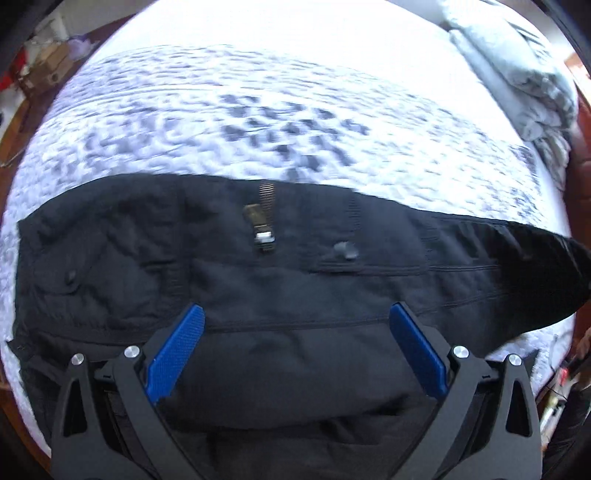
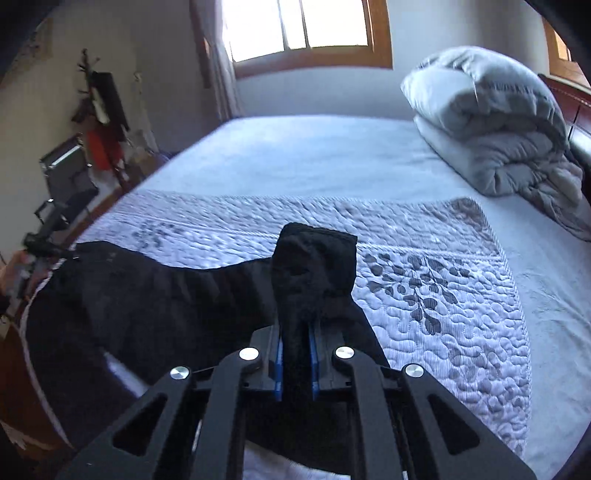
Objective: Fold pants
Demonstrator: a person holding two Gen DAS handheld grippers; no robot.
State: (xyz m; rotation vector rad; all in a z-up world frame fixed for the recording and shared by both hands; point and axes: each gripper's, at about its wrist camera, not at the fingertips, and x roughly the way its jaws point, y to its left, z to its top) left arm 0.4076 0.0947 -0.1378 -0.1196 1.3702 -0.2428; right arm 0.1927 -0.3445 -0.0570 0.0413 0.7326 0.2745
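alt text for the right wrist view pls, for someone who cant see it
The right gripper is shut on a bunched end of black pants, lifting it above a quilted bed. The rest of the pants trails off to the left across the bed edge. A folded grey duvet sits at the far right, under a bright window.

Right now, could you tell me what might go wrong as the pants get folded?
The right tongs pinch only a small bunch of the black pants, so the cloth could slip out. The left tongs stand open above the waist end, pinning nothing, so the whole garment may drag across the quilt.
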